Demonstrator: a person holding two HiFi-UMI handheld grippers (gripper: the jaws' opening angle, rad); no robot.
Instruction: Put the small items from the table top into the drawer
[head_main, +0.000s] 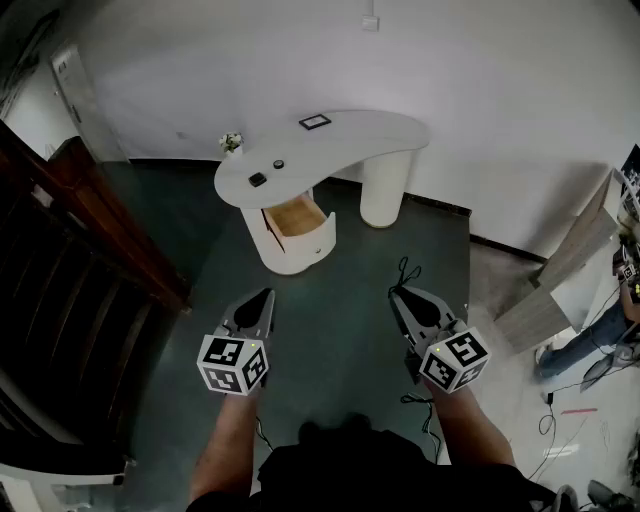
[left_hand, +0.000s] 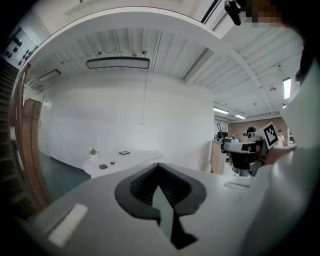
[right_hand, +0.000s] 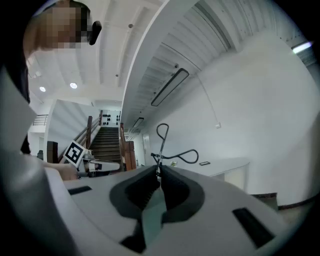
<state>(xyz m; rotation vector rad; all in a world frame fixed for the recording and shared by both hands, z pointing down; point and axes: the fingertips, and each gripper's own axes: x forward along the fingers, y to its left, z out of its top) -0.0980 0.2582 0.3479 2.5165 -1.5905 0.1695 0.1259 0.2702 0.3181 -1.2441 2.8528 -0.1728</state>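
A person stands well back from the curved white table (head_main: 345, 140), both bare forearms stretched forward and low, one gripper in each hand, side by side over the dark green floor (head_main: 340, 250). The marker cubes face up and both noses aim at the table.

The left gripper (head_main: 268, 294) has its jaws pressed together with nothing between them, as its own view (left_hand: 159, 165) shows.

The right gripper (head_main: 395, 292) has its jaws clamped on a thin black wire loop (right_hand: 160, 150). The wire rises out of the tips and curls up and to the right, its length running on from the gripper toward the table; in the head view it shows as a small squiggle (head_main: 404, 269) just ahead of the tips.

On the table top lie a small square black item (head_main: 258, 180) and a small round black item (head_main: 279, 164), close together near the table's left end. A little potted plant (head_main: 231, 143) stands at the far left edge and a flat black-framed panel (head_main: 315, 122) lies at the back edge.

The drawer (head_main: 298, 218) below the top stands pulled out toward the person, its wooden inside showing.
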